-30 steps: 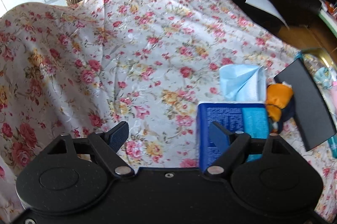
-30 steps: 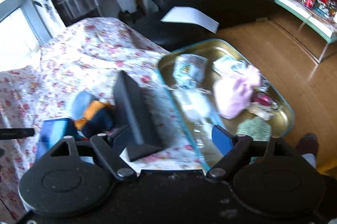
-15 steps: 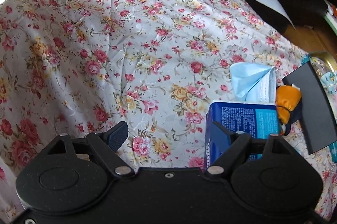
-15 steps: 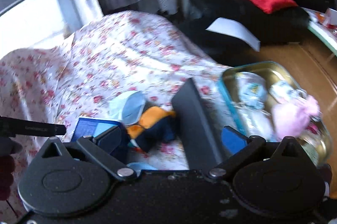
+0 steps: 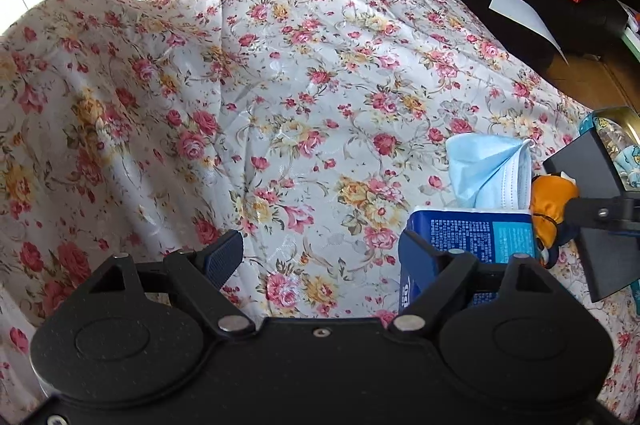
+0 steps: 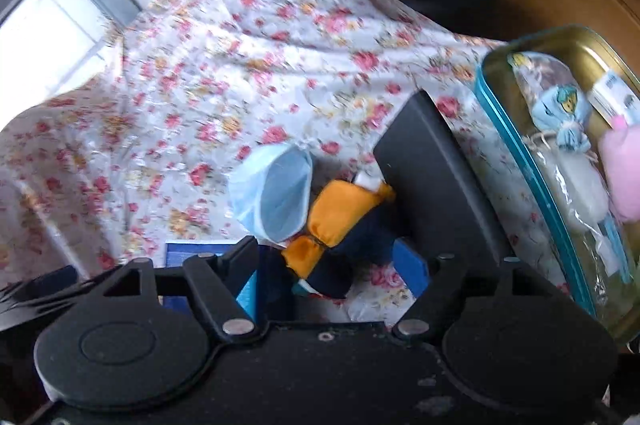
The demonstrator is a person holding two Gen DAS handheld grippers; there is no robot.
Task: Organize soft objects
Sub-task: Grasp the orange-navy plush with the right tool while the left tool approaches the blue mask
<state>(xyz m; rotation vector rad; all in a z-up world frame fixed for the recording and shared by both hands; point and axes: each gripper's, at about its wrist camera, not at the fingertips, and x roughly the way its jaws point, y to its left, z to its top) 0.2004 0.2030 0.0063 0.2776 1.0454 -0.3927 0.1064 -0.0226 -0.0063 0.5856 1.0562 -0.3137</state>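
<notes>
An orange and navy soft toy [image 6: 340, 209] lies on the floral cloth between a light blue face mask [image 6: 276, 197] and a black slab [image 6: 440, 177]. My right gripper [image 6: 332, 265] hangs over the toy with its jaws closing. A finger stands on each side of the toy, and cloth still shows beside the right pad. My left gripper [image 5: 320, 257] is open over bare cloth, its right finger against a blue tissue pack [image 5: 480, 237]. In the left wrist view the mask [image 5: 488, 173] and the toy [image 5: 552, 201] lie just beyond the pack.
A gold tin with a teal rim [image 6: 492, 97] sits at the right. It holds a bagged blue doll [image 6: 560, 105] and a pink plush [image 6: 624, 165]. The black slab leans between tin and toy. The cloth drops off at the far edge towards a dark sofa.
My right gripper swung left from above the tin to above the orange toy, and its jaws widened, then narrowed. One of its fingers now shows at the right edge of the left wrist view.
</notes>
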